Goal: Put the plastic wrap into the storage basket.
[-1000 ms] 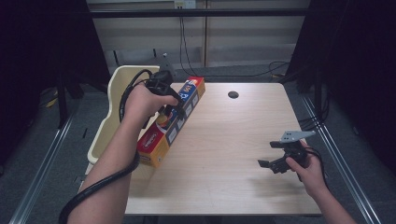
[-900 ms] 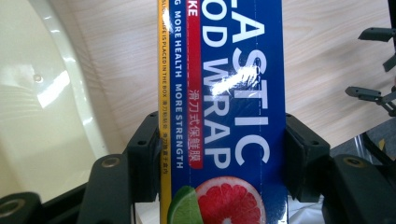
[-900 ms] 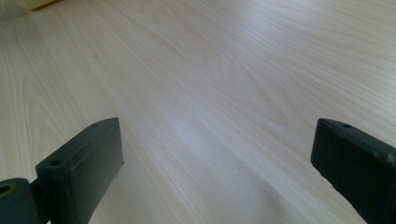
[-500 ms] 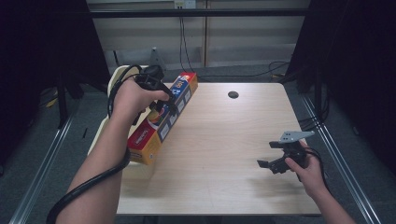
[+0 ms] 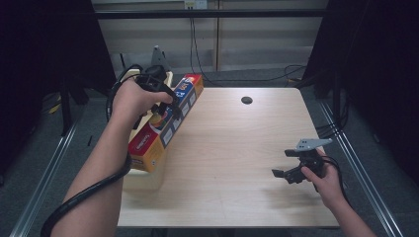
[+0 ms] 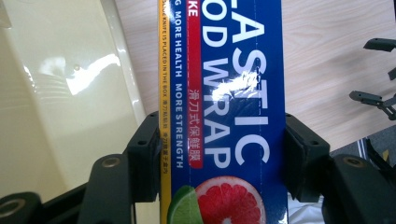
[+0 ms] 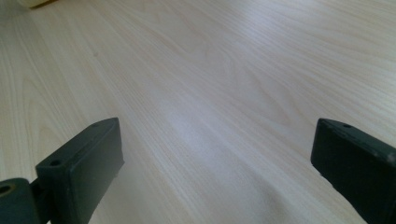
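Observation:
A long plastic wrap box (image 5: 148, 143), blue, red and yellow, is held at a slant over the table's left edge. My left gripper (image 5: 165, 106) is shut across its middle. In the left gripper view both jaws press the long sides of the box (image 6: 224, 84), with my left gripper (image 6: 223, 140) over the grapefruit picture. A cream plastic bin (image 5: 146, 180) lies under and to the left of the box, and its glossy wall (image 6: 60, 93) is close by. My right gripper (image 5: 280, 163) hovers open near the table's front right, with only bare wood between its jaws (image 7: 217, 140).
The light wooden table (image 5: 232, 148) has a small dark hole (image 5: 246, 100) near its far edge. Cables hang behind the table. Metal rails run along the floor on both sides.
My left gripper has carried the box to the left, from over the table toward the cream bin at the edge. The right gripper has stayed where it was, open.

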A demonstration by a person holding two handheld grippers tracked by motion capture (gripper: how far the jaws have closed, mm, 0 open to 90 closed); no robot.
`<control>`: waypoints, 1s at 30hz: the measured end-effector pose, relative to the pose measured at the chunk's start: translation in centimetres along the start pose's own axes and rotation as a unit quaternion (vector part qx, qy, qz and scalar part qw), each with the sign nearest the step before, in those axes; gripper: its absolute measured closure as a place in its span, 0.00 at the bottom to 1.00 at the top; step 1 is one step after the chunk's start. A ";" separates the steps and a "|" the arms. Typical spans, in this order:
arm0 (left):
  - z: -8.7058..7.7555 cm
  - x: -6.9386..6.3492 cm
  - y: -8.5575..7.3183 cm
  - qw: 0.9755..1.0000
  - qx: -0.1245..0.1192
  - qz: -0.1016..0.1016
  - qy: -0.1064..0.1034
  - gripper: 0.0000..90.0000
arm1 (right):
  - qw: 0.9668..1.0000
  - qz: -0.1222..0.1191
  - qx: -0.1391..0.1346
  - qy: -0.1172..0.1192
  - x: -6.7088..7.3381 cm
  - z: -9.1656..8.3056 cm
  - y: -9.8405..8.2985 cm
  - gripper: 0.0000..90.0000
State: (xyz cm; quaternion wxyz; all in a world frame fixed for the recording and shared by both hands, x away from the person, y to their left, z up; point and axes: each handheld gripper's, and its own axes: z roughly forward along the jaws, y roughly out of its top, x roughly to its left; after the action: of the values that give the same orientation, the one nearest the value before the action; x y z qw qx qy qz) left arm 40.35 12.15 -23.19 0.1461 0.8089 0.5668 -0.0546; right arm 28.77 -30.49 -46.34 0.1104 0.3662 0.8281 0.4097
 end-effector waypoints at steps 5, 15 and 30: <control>-0.4 0.0 0.1 1.000 -0.003 0.003 0.003 0.46 | 1.000 0.002 0.003 0.004 0.0 0.1 0.0 0.02; -1.1 0.3 -0.1 1.000 -0.006 -0.004 0.006 0.46 | 1.000 0.003 0.002 0.005 0.0 0.1 0.0 0.02; -1.9 1.7 -0.8 1.000 -0.015 -0.023 0.014 0.46 | 1.000 -0.002 0.002 -0.001 0.0 0.2 0.0 0.02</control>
State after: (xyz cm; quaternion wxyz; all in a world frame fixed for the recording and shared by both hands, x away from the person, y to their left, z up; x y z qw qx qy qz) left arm 40.06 14.54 -21.92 0.1489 0.7939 0.5883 -0.0382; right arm 28.86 -30.37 -46.46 0.1112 0.3654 0.8293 0.4079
